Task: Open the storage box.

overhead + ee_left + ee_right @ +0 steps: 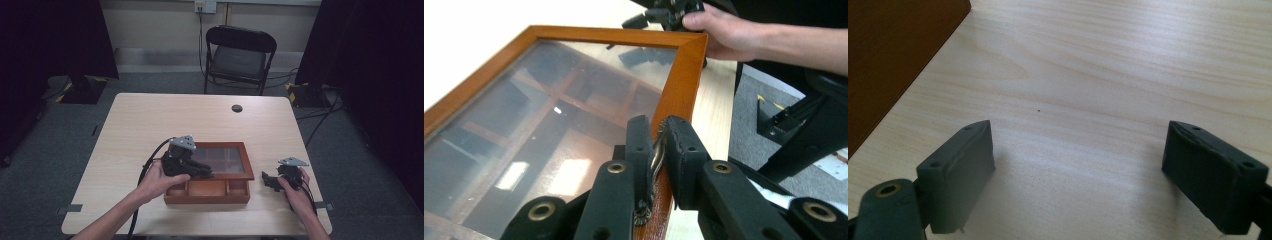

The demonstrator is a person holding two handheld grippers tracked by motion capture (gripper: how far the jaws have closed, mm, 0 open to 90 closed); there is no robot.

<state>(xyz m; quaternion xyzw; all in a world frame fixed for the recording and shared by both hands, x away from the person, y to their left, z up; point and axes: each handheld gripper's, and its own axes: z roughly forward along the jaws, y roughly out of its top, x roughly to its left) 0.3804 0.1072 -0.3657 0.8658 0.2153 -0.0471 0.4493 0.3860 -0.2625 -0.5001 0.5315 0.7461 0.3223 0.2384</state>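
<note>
A brown wooden box with inner compartments sits near the table's front edge. Its glass-paned lid is lifted partway, so the front compartments show. My left gripper is shut on the lid's front frame. In the left gripper view, the gripper pinches the wooden frame and a small metal clasp, with the glass pane to its left. To the right of the box, my right gripper rests low over the table. It is open wide over bare tabletop, beside the box's side wall.
The light wooden table has a round black cap near its far edge. A black folding chair stands behind the table. Cables trail on the grey floor at the right.
</note>
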